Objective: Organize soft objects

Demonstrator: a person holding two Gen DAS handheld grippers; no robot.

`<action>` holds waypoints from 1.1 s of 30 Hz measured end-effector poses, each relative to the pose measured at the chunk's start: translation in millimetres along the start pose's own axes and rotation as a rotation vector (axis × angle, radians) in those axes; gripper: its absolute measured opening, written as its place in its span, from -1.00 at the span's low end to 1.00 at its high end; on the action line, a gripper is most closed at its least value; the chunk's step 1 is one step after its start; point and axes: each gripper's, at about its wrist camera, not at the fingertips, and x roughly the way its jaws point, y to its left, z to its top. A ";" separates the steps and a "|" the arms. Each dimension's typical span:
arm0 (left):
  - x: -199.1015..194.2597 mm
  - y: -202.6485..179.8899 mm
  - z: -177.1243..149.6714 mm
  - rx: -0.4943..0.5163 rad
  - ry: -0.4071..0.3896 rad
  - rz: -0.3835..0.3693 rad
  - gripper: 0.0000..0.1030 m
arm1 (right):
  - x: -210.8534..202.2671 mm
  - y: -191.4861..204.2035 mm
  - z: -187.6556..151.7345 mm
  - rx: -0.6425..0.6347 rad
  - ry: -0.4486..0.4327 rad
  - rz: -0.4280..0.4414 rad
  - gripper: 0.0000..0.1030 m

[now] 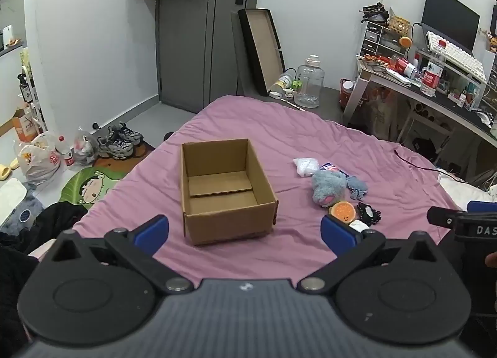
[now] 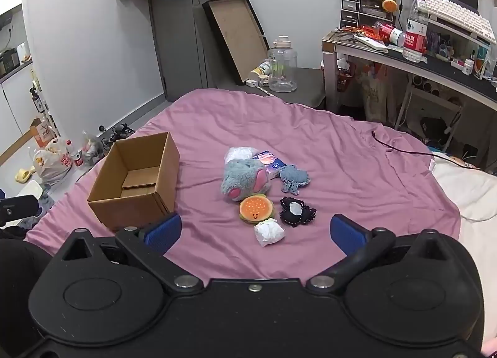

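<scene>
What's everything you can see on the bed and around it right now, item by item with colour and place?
cardboard box: 1, brown, open and empty, left part of the bed
bedspread: 1, pink, covering the bed
plush toy: 1, grey-blue with pink feet, middle of the pile
burger toy: 1, orange with a smiley face, just in front of the plush toy
white bundle: 1, white, nearest the right tool
black lace piece: 1, black with a white centre, right of the burger toy
knitted piece: 1, blue-grey, right of the plush toy
water jug: 1, clear, beyond the bed
desk: 1, cluttered, far right
left tool: 1, black with blue pads, open
right tool: 1, black with blue pads, open
</scene>
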 end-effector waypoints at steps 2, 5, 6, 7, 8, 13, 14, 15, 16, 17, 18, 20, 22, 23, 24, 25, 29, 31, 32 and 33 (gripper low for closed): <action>1.0 -0.7 0.8 -0.004 0.001 0.003 1.00 | -0.2 1.9 -0.3 -0.015 0.002 -0.012 1.00; -1.5 0.6 -1.0 -0.006 -0.025 -0.012 1.00 | -0.3 2.3 -1.3 -0.008 0.005 -0.010 1.00; -5.3 -1.5 -1.2 -0.005 -0.027 -0.013 1.00 | -0.4 2.0 -1.6 -0.005 0.006 -0.010 1.00; -5.5 -1.0 -1.4 -0.003 -0.029 -0.015 1.00 | -0.8 1.4 -1.8 -0.001 0.006 -0.011 1.00; -4.6 0.4 -0.5 0.000 -0.030 -0.014 1.00 | -1.4 0.6 -2.0 0.003 0.005 -0.010 1.00; -11.8 -2.3 0.3 0.002 -0.032 -0.002 1.00 | -0.6 1.3 -0.3 -0.008 0.010 -0.012 1.00; -12.5 -2.5 0.0 0.001 -0.033 -0.001 1.00 | -0.2 -0.1 0.4 -0.005 0.009 -0.009 1.00; -13.0 -2.9 0.0 0.002 -0.034 0.001 1.00 | -4.3 -4.2 -4.8 -0.008 0.002 -0.007 1.00; -13.0 -3.2 0.2 0.003 -0.032 0.001 1.00 | -5.0 -5.3 -4.8 -0.007 0.001 -0.002 1.00; -13.5 -2.8 0.4 0.004 -0.032 -0.001 1.00 | -4.9 -5.5 -4.9 -0.007 0.001 -0.001 1.00; -13.2 -2.0 -0.4 0.004 -0.033 -0.002 1.00 | -4.7 -5.0 -5.1 -0.010 0.002 0.000 1.00; -14.5 -2.6 -0.2 0.008 -0.035 -0.002 1.00 | -5.6 -6.0 -5.1 -0.010 0.000 0.005 1.00; -15.2 -2.3 0.1 0.007 -0.039 -0.002 1.00 | -6.5 -7.2 -6.2 -0.010 -0.002 0.012 1.00; -15.9 -2.4 -0.1 0.005 -0.042 -0.002 1.00 | -6.3 -7.9 -6.6 -0.012 -0.006 0.013 1.00; -16.5 -3.0 -0.1 0.003 -0.044 -0.003 1.00 | -7.0 -8.5 -6.1 -0.012 -0.006 0.016 1.00; -16.7 -3.2 -0.2 0.003 -0.045 -0.003 1.00 | -7.5 -9.1 -6.2 -0.013 -0.008 0.020 1.00; -17.8 -4.5 0.1 -0.002 -0.048 0.000 1.00 | -7.1 -8.0 -6.0 -0.012 -0.011 0.020 1.00; -18.3 -4.6 0.2 -0.004 -0.049 -0.003 1.00 | -7.0 -7.5 -5.8 -0.012 -0.011 0.020 1.00; -18.5 -4.4 -0.3 -0.004 -0.050 -0.003 1.00 | -7.0 -7.9 -5.7 -0.012 -0.011 0.020 1.00; -18.5 -4.4 -0.4 -0.003 -0.051 -0.003 1.00 | -7.1 -7.8 -5.9 -0.012 -0.011 0.021 1.00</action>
